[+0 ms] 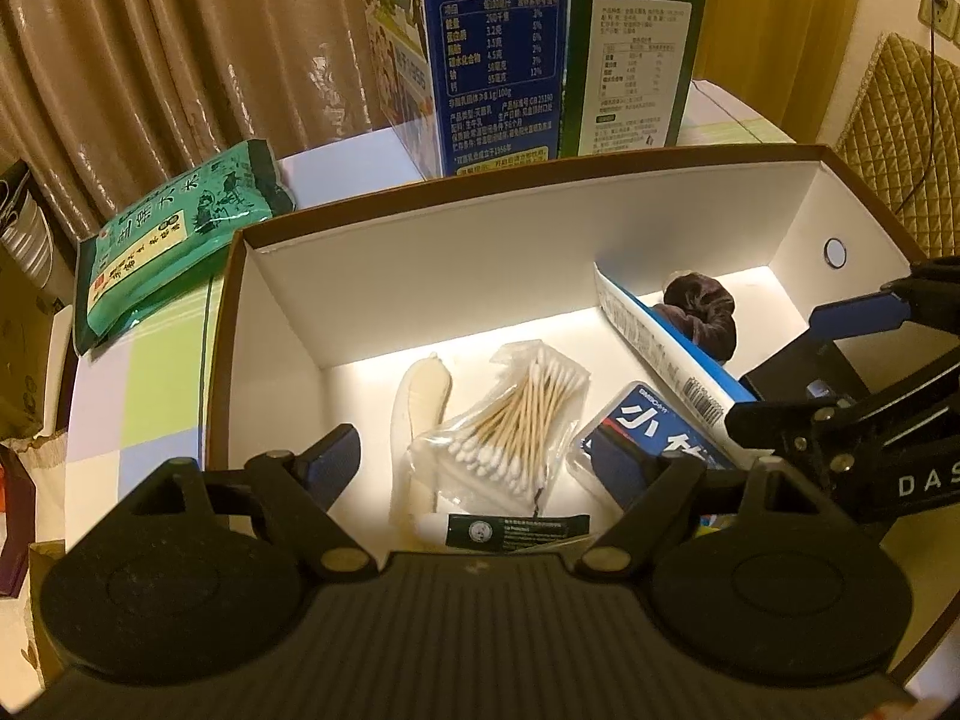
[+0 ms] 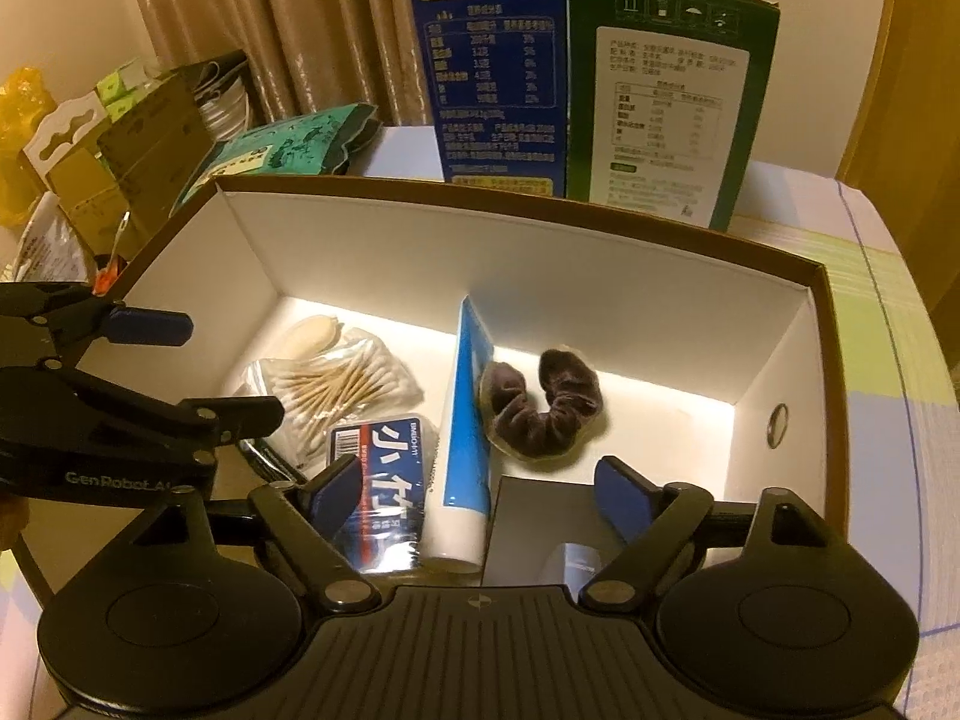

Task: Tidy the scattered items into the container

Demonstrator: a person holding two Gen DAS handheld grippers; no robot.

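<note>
Nearest, left gripper (image 1: 480, 468) poised over the near-left part of the white-lined box (image 1: 282, 300), fingers (image 1: 333, 459) spread wide, nothing between the pads. Directly below that gap: a clear bag of cotton swabs (image 1: 510, 414), a pale oblong piece (image 1: 420, 396) just left of it, and a small white tube with a dark label (image 1: 510, 531) at the near edge, all lying on the box floor, none touched.

Right gripper (image 2: 486, 495) over the near-right part of the same box, fingers (image 2: 624, 501) likewise set wide and clamping nothing. Between and below them: a grey carton (image 2: 540, 516) with its open end toward the camera and a small white cylinder inside; a white-and-blue tube (image 2: 465, 450) lying lengthwise just left of the carton; a blue tissue pack (image 2: 390, 480) beside the left finger, partly hidden by it.

Farther in, a dark brown scrunchie (image 2: 540, 414) resting against the tube's far half, well clear of both grippers.

Beyond the box's far wall, on the pastel checked tablecloth (image 1: 150, 372): a green packet (image 1: 180, 240) lying flat at the left, outside the box, then 2 upright cartons, 1 blue (image 1: 498, 60) and 1 green (image 1: 630, 72), with tan curtains (image 1: 180, 60) behind.
</note>
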